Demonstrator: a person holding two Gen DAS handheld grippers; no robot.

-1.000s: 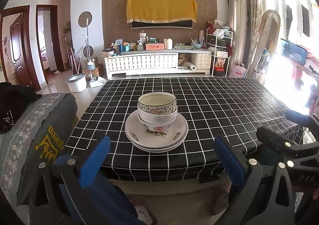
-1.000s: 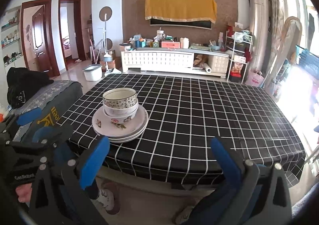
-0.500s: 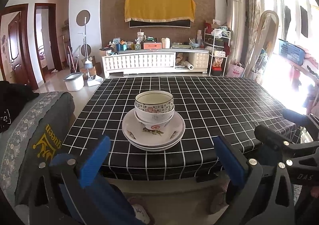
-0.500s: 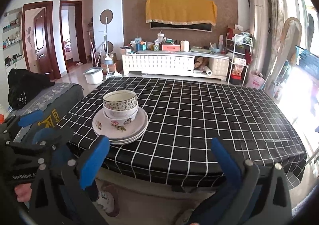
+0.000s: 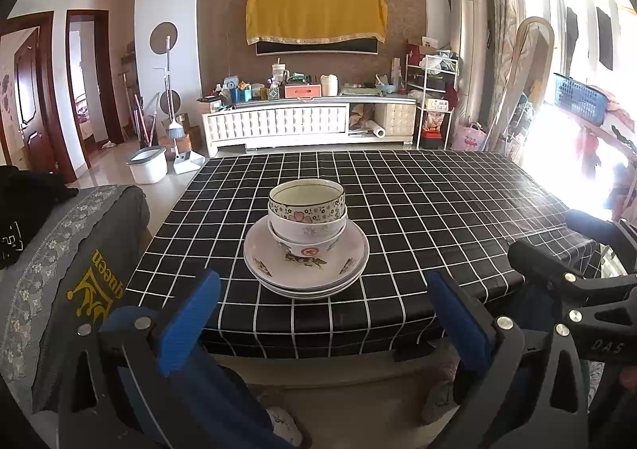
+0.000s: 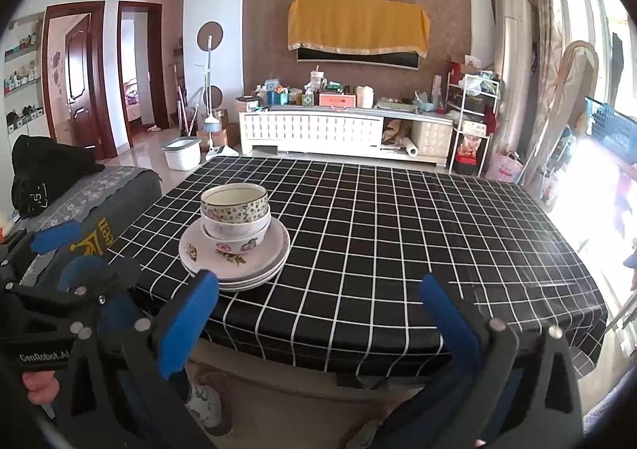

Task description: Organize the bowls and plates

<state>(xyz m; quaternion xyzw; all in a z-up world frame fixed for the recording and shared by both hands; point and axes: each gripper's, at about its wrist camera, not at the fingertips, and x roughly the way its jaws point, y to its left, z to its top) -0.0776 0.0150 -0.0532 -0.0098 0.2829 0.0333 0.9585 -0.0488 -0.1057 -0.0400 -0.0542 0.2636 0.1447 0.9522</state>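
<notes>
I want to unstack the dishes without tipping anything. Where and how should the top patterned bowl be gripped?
Grip the top bowl by its rim, one finger inside, one outside, coming down from above on the near side. It sits upright and nested in the white bowl, so only its upper band is exposed. Both hand-held grippers are open and short of the table.

Glossy glazed bowls (image 5: 305, 210) & plates (image 5: 305, 269); slightly shiny checked tablecloth (image 5: 418, 218); matt blue fingers (image 5: 187, 321).

bowls (image 6: 235, 210) nested on plates (image 6: 235, 253) | right gripper (image 6: 318, 313) spread wide (empty) | checked table (image 6: 398, 234)
</notes>
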